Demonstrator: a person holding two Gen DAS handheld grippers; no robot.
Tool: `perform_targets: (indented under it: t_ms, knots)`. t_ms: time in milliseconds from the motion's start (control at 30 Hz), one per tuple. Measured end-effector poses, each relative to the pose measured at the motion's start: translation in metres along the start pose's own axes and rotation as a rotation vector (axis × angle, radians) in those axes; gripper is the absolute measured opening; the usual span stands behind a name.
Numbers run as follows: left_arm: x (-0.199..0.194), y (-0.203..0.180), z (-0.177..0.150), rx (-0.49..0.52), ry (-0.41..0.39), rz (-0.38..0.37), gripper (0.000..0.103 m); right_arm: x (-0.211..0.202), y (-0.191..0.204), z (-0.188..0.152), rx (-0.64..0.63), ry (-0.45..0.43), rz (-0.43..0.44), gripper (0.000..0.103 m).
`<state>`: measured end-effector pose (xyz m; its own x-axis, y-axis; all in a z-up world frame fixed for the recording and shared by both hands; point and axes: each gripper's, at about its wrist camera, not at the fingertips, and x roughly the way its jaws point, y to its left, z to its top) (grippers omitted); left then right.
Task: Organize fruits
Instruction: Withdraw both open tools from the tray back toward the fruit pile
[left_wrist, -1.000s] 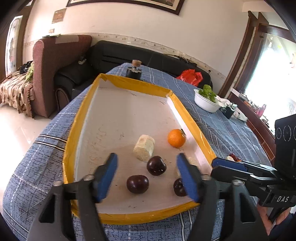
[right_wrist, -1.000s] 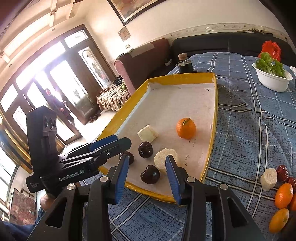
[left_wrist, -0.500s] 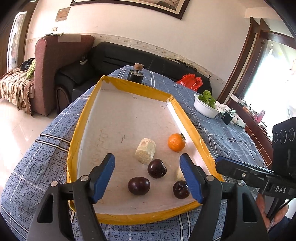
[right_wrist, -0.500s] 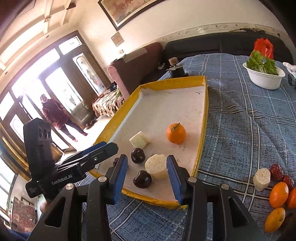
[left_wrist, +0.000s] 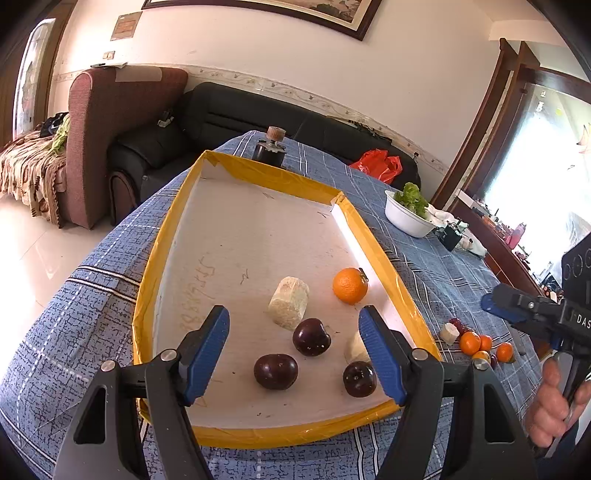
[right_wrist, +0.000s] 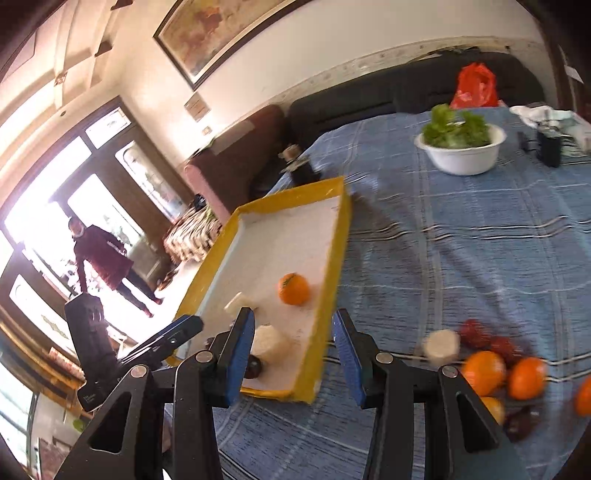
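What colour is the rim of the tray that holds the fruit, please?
The tray's rim is yellow, around a white floor; the left wrist view shows it best.

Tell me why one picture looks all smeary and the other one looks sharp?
The right wrist view is smeared by motion: the oranges on the blue tablecloth and the yellow tray have soft, streaky edges. The left wrist view is crisp: the dark plums show clean outlines. In both views the fisheye lens bends straight lines, and the windows glare white.
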<state>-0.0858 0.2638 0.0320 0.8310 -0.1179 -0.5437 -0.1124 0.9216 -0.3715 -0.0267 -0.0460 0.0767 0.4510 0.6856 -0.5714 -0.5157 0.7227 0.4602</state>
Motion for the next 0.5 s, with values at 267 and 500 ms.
perform_targets:
  t_ms: [267,500]
  knots:
    - [-0.001,-0.001,-0.001,0.0,-0.003,0.012,0.072,-0.042,-0.071,-0.002,0.115,-0.079,-0.109,0.048]
    - [-0.004,-0.009,-0.002,0.017,-0.009,0.052,0.072,-0.047,-0.117,-0.004,0.242,-0.095,-0.123,0.05]
